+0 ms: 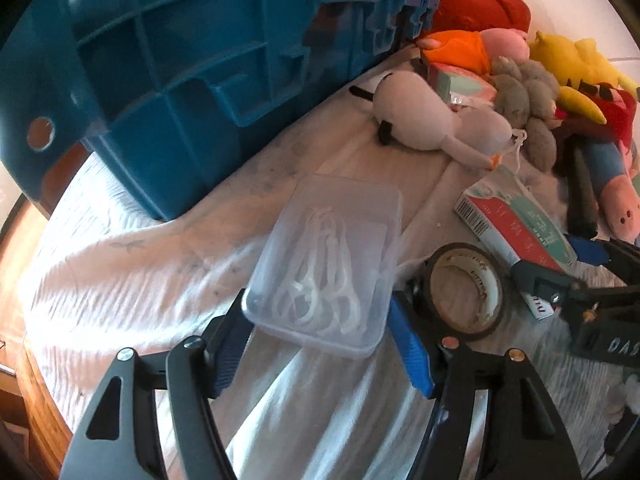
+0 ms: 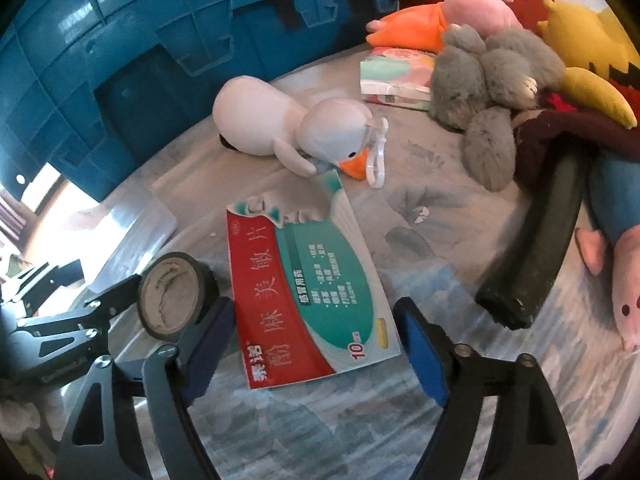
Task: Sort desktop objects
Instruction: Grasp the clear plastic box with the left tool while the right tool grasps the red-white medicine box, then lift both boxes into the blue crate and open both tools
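Note:
My left gripper [image 1: 320, 344] is open, its blue pads on either side of the near end of a clear plastic box of white floss picks [image 1: 328, 264] lying on the white cloth. My right gripper [image 2: 320, 340] is open around the near end of a flat red and green medicine box [image 2: 308, 292]; that box also shows in the left wrist view [image 1: 516, 224]. A roll of dark tape [image 1: 466, 292] stands between the two boxes and also shows in the right wrist view [image 2: 172, 296]. The clear box appears at the left of the right wrist view [image 2: 128, 232].
A large blue crate [image 1: 192, 72] stands behind the clear box. A white plush duck [image 2: 292, 132], a grey plush [image 2: 488, 80], yellow and pink plush toys, a tissue pack [image 2: 396, 78] and a black curved bar [image 2: 536, 248] lie at the back and right. The table's wooden edge [image 1: 36, 392] runs at the left.

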{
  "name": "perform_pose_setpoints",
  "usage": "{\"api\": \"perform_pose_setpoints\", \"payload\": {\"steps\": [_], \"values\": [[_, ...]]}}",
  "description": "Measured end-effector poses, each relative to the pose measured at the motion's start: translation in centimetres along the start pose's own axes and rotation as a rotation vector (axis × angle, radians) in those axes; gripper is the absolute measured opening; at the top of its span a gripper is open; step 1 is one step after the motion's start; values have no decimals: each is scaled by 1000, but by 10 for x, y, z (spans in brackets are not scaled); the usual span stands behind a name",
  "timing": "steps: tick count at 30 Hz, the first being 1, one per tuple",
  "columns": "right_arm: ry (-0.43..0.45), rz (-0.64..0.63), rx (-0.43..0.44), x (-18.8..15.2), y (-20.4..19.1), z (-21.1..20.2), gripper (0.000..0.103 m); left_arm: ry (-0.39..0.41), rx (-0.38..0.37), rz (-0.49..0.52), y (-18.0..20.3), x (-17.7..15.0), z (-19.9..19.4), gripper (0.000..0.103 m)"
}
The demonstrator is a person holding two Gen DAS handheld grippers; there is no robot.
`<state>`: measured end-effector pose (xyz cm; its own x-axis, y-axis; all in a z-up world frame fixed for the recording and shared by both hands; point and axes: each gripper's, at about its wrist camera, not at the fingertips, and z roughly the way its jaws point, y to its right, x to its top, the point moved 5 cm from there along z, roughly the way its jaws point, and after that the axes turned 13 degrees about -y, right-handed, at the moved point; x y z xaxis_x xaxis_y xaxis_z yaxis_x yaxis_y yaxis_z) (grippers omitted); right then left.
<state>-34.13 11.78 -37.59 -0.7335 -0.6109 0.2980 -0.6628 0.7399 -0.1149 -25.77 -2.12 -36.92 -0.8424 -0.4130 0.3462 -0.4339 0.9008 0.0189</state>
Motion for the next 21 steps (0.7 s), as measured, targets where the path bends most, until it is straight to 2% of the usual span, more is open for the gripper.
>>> {"api": "perform_pose_setpoints", "payload": {"steps": [4,9,15,19,21], "values": [[4,-19,-45,0,-3,1,79,3,-5,-7,1,-3,-4,64],[21,-11,-33,-2,-1,-15,78,42,-18,-14,2,-4,-31,64],[85,-30,-34,0,-3,-62,76,100,-45,-10,13,-4,-78,62],[145,-38,-44,-14,-7,-101,76,150,-61,-2,23,-3,-115,62],[177,-42,-48,-9,-10,-129,75,176,-67,-1,28,-2,-135,62]]}}
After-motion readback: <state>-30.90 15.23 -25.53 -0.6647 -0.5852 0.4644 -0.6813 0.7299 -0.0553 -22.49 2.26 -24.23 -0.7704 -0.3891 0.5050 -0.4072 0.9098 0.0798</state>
